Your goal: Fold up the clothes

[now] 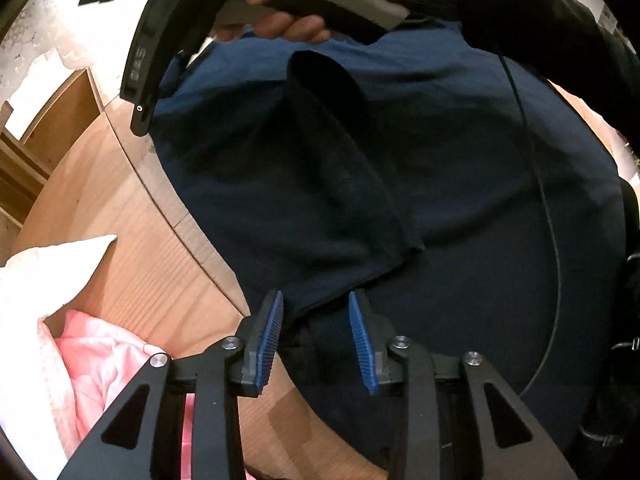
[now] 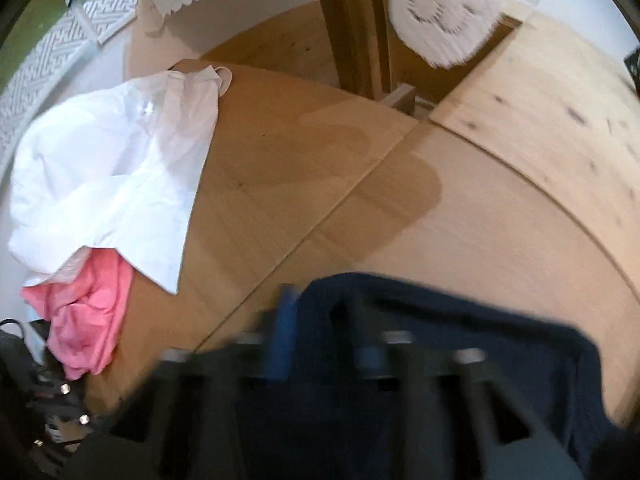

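Note:
A navy garment lies spread on the wooden table, with one flap folded over towards its middle. My left gripper points down at the flap's near corner. Its blue pads stand apart, the hem lies between them, and neither presses on it. A hand holds my right gripper's body over the garment's far edge. In the right wrist view my right gripper is blurred over the navy garment. Whether its jaws grip the cloth does not show.
A crumpled white cloth and a pink garment lie together near the table's edge, also in the left wrist view as the pink garment. A wooden chair and white lace cloths stand beyond the table. A black cable crosses the navy garment.

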`<action>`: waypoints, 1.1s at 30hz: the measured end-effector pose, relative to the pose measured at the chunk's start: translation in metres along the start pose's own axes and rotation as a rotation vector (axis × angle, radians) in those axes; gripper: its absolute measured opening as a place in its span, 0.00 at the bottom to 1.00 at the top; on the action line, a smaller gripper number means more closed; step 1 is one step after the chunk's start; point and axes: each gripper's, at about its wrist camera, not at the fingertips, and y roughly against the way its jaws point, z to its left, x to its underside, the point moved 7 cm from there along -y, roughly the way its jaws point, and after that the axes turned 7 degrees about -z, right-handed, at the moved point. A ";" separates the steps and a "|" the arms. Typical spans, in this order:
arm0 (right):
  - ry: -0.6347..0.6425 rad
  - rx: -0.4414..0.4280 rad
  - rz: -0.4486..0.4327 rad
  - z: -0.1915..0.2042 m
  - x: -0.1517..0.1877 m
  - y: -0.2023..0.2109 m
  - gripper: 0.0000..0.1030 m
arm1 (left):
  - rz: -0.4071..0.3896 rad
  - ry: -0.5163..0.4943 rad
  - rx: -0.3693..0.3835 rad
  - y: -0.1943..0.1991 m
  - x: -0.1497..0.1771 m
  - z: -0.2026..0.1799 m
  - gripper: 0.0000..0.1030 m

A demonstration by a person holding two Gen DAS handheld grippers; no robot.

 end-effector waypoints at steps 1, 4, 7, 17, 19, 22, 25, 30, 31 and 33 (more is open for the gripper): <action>-0.014 -0.019 -0.008 0.000 -0.005 -0.001 0.11 | -0.001 0.000 -0.001 0.000 0.000 0.000 0.32; -0.136 -0.053 -0.053 -0.015 -0.017 -0.004 0.11 | 0.007 0.008 -0.012 -0.001 0.000 0.002 0.33; -0.302 -0.115 -0.024 -0.039 -0.016 0.003 0.23 | 0.025 0.001 -0.031 0.002 0.001 0.003 0.33; 0.051 0.185 0.014 -0.059 0.040 0.045 0.08 | -0.097 0.033 -0.039 0.009 -0.045 0.011 0.33; 0.092 0.227 0.019 -0.061 0.051 0.045 0.07 | -0.097 0.025 -0.021 -0.001 -0.058 0.011 0.33; 0.102 0.254 -0.037 -0.064 0.054 0.059 0.07 | -0.068 0.026 0.020 -0.030 -0.066 0.007 0.33; 0.132 0.133 -0.051 -0.043 0.066 0.081 0.07 | -0.050 -0.008 0.128 -0.032 -0.060 -0.019 0.33; 0.188 0.070 0.008 -0.018 0.103 0.096 0.07 | -0.046 -0.068 0.119 -0.018 -0.050 -0.031 0.33; 0.199 0.066 0.023 -0.014 0.111 0.097 0.07 | -0.054 -0.050 0.105 -0.017 -0.053 -0.024 0.33; 0.262 0.119 0.087 -0.011 0.128 0.095 0.07 | -0.064 -0.019 0.073 -0.019 -0.059 -0.011 0.37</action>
